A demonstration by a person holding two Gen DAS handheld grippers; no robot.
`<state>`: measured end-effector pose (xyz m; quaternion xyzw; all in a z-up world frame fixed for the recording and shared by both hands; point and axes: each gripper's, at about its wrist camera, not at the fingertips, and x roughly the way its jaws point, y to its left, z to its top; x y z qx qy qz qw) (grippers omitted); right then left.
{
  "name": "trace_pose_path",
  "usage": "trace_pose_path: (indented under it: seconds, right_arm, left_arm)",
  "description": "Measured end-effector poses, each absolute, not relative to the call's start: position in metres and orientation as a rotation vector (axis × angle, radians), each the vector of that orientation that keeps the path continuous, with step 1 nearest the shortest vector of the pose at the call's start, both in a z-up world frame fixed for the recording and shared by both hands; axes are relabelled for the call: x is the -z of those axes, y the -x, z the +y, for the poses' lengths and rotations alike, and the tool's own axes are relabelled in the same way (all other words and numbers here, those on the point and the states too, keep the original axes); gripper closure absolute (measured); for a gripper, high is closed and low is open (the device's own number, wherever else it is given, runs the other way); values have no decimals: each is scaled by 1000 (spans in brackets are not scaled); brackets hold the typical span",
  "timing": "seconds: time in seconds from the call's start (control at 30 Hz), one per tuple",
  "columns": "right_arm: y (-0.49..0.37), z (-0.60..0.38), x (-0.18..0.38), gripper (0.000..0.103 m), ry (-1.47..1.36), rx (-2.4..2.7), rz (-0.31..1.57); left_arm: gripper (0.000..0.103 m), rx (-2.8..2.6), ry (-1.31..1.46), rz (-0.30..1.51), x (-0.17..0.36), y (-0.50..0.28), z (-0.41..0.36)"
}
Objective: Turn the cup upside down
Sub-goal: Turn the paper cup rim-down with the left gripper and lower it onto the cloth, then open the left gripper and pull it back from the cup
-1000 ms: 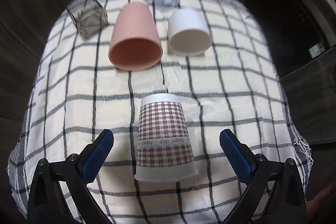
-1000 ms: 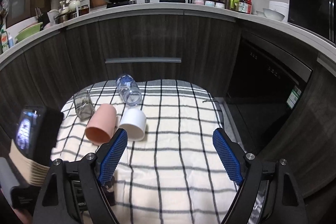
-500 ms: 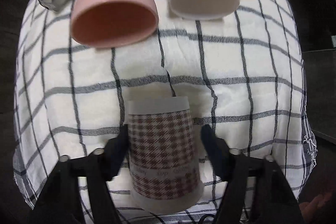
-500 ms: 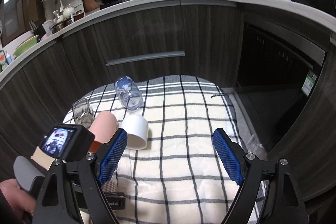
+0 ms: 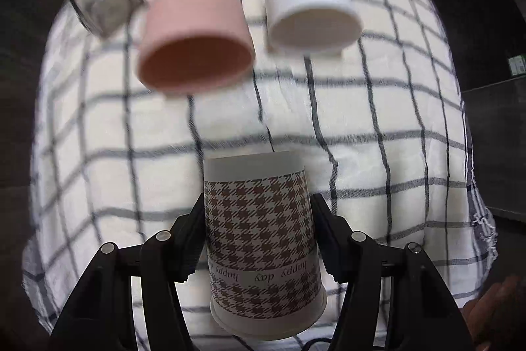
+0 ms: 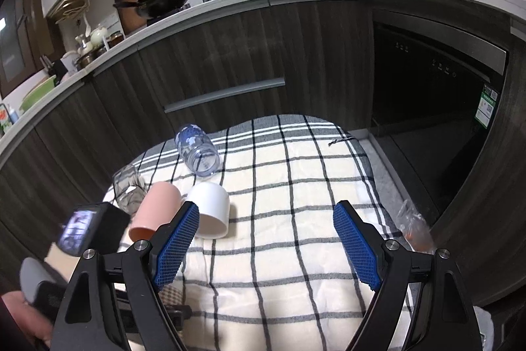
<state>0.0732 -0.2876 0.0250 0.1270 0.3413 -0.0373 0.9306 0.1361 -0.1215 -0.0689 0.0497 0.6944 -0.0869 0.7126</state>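
Note:
A paper cup [image 5: 263, 236] with a brown houndstooth pattern and "happy day" lettering lies with its base away from me and its rim toward the camera. My left gripper [image 5: 257, 232] is shut on its sides and holds it above the checked cloth [image 5: 98, 127]. My right gripper [image 6: 266, 245] is open and empty over the cloth [image 6: 296, 186], to the right of the left gripper's body [image 6: 88, 232]. A bit of the cup's pattern [image 6: 169, 296] shows low in the right wrist view.
A pink cup [image 5: 194, 25] and a white cup [image 5: 309, 9] lie on their sides at the far part of the cloth, mouths toward me. A glass [image 5: 102, 2] lies left of them, and a clear bottle [image 6: 197, 150] behind. Dark kitchen cabinets [image 6: 230, 55] stand beyond.
My left gripper closed on the houndstooth cup and lifted it from the cloth. The right gripper stayed open and shifted only slightly.

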Motion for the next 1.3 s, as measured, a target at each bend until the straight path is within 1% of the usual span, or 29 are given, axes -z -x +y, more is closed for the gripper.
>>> trace_pose_path:
  seconds: [0.13,0.23,0.37,0.53,0.6,0.7,0.83,1.07,1.3]
  right_arm:
    - [-72,-284,-18,19,-269,57,702]
    - [-71,-278,-16,19,-252,47,691]
    - [-67,-271,-19,19,-223,47,665]
    - [-65,-265,-16,19,-188,45,672]
    - [-65,-262,-14,19,-171,47,676]
    - [-63,-260,-13,19,-153,47,678]
    - [-63,-262,-11,19,-155,32,688]
    - [-65,-265,-7,19,-173,18,708]
    - [-63,-263,-6,19,-163,10,707]
  left_arm:
    - [44,224,-149,1267,37,-118,-117]
    - [44,217,-131,1119,25,-112,-105]
    - [44,208,-69,931,23,-105,-86]
    - [44,212,-123,701,30,-94,-92]
    - [44,216,-117,690,37,-93,-93]
    - [44,225,-59,733,48,-93,-86]
    - [43,215,-77,768,58,-85,-86]
    - [43,226,-79,812,64,-59,-85]
    - [43,223,-82,828,65,-54,-86]
